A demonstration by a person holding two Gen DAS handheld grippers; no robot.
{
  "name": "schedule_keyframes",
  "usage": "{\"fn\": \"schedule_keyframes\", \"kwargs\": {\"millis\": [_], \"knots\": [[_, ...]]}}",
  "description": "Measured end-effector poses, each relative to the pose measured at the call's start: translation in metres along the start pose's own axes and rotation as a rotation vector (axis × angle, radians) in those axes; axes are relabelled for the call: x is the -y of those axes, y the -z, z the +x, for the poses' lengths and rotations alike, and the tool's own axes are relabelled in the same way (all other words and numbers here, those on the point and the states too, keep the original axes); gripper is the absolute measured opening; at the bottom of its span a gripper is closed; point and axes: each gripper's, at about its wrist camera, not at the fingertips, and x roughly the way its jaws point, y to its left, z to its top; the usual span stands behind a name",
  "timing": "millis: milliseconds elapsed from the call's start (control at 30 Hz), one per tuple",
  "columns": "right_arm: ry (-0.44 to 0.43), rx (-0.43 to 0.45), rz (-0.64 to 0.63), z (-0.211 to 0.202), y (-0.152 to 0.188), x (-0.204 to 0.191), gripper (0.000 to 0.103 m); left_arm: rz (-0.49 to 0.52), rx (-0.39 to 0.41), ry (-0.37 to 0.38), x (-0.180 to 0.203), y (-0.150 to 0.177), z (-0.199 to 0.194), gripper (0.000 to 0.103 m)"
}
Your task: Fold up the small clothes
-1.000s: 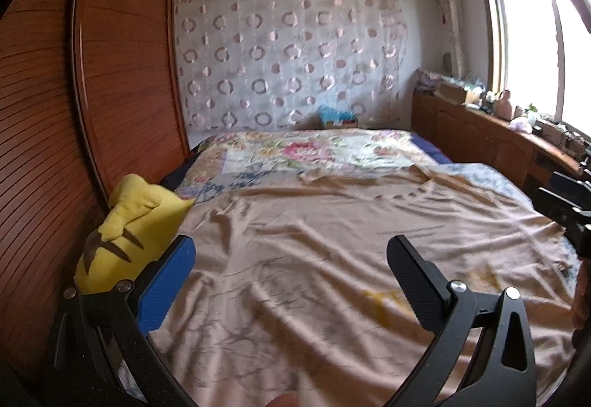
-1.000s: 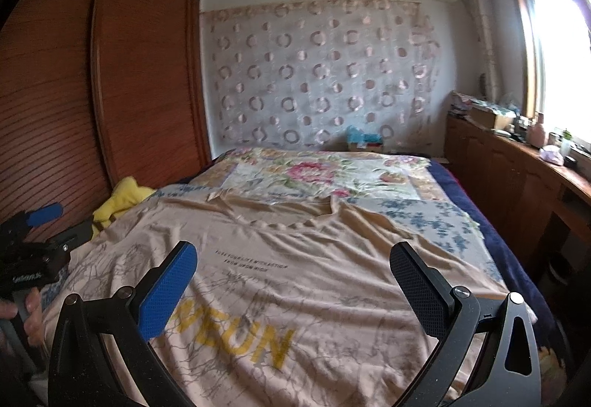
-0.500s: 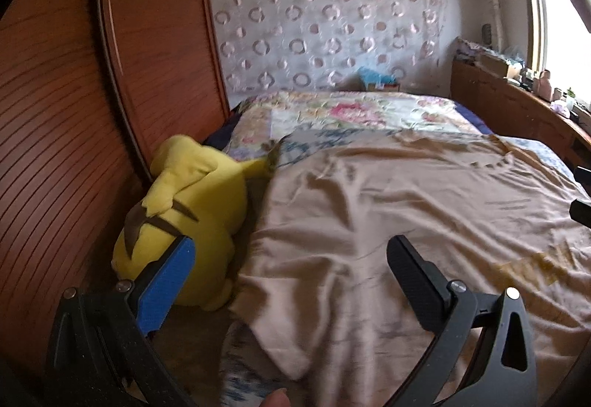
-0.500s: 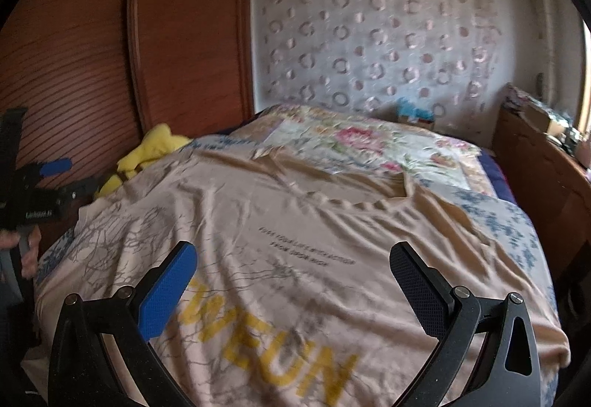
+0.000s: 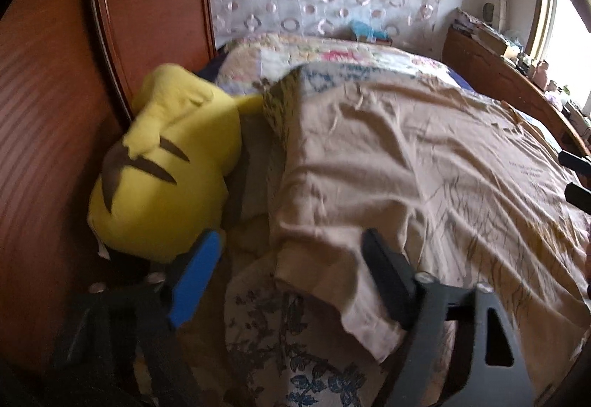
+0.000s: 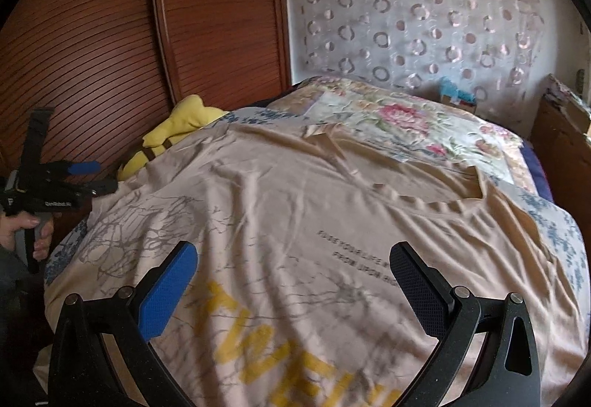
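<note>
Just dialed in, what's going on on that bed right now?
A beige T-shirt lies spread flat on the bed, not yet folded. The left gripper has its jaws closing around the shirt's sleeve corner beside the yellow plush toy, without pinching it yet. The right gripper hovers open over the printed chest.

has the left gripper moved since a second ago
Yes. The left gripper has swung left and down toward the t-shirt sleeve edge beside the yellow plush, its jaws just closing, nothing pressed yet.
</note>
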Motion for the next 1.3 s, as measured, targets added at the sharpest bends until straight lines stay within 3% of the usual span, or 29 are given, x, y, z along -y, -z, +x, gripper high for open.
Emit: {"fn": "schedule_keyframes", "kwargs": {"millis": [133,267,433,533,867,1133,1267,1300], "knots": [[-0.030,-0.019,-0.002,0.003,0.002,0.002,0.103,-0.027,-0.025,0.033,-0.002,0.002,0.003,0.057],[-0.047,-0.035,-0.004,0.004,0.007,0.007,0.103,-0.033,-0.021,0.050,-0.004,0.000,0.003,0.048],[-0.079,-0.055,0.006,0.002,0.009,0.014,0.101,0.004,-0.023,0.075,0.001,-0.005,0.003,0.015],[-0.096,-0.057,0.007,-0.005,0.011,0.018,0.100,0.054,-0.017,0.029,0.009,-0.007,0.000,0.006],[-0.095,-0.056,0.007,-0.016,0.021,0.015,0.100,0.104,0.065,0.052,0.028,-0.033,-0.025,0.003],[-0.071,-0.048,0.027,-0.023,0.024,0.021,0.100,0.159,0.102,0.181,0.078,-0.063,-0.038,0.003],[-0.060,-0.046,0.044,-0.026,0.026,0.024,0.100,0.177,0.122,0.121,0.076,-0.064,-0.043,0.003],[-0.059,-0.046,0.045,-0.026,0.027,0.023,0.100,0.173,0.109,0.108,0.071,-0.064,-0.042,0.011]]}}
